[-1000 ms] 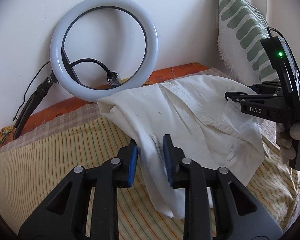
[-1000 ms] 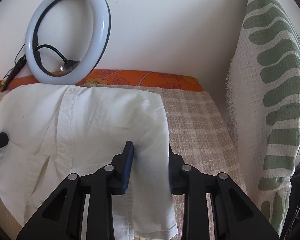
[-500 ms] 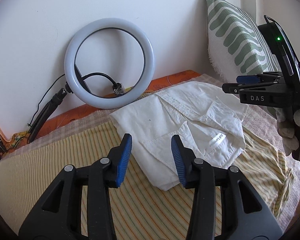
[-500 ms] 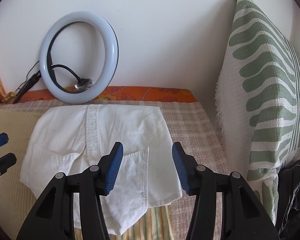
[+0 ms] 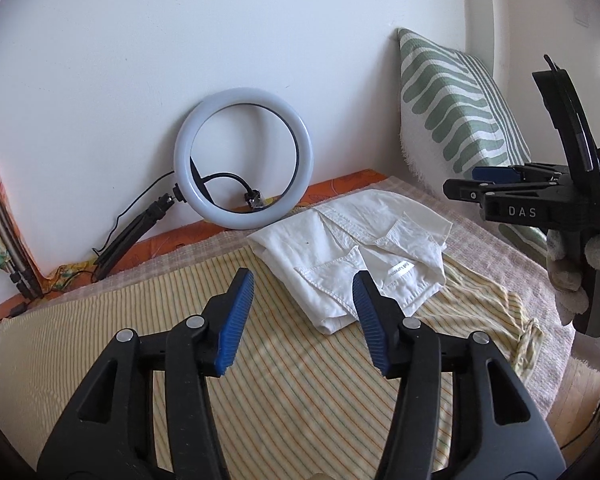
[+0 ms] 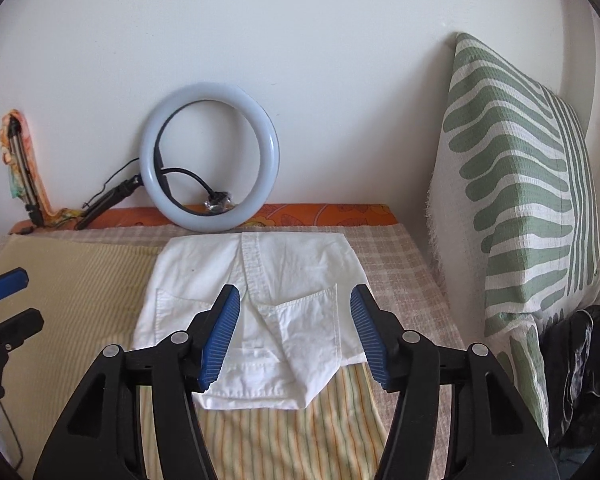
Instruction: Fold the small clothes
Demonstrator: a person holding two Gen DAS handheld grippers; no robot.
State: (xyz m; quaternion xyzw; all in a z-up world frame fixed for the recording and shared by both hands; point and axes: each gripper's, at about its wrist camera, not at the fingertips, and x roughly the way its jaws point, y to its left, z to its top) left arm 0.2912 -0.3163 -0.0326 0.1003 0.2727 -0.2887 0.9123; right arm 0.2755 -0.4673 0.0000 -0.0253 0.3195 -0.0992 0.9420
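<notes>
A white wall (image 6: 300,40) backed a bed (image 6: 412,276) covered by a beige checked blanket, with a yellow striped cloth (image 5: 300,380) spread over most of it.

The left gripper (image 5: 302,320) hung above the striped cloth with its blue-padded jaws spread wide and nothing between them. In the left wrist view, just past its right finger at about 1 o'clock, lay the white shirt (image 5: 340,248), folded into a compact bundle with a pocket and a small label facing up. It rested partly on the striped cloth and partly on the checked blanket.

The right gripper (image 6: 296,332) was likewise spread wide and empty, held over the near edge of the white shirt (image 6: 260,280). In the right wrist view the button placket ran from 12 o'clock down between the fingers, and a pocket flap showed between the two pads. The folded hem lay on the striped cloth at 6 o'clock.

Farther out, a ring light (image 6: 210,158) leaned against the wall at 11 o'clock from the right gripper, its folded tripod (image 6: 108,200) lying to the left on an orange patterned sheet (image 6: 320,214). A green-and-white patterned pillow (image 6: 520,200) stood upright at 2 o'clock. A dark garment (image 6: 580,360) sat below the pillow at 4 o'clock.
</notes>
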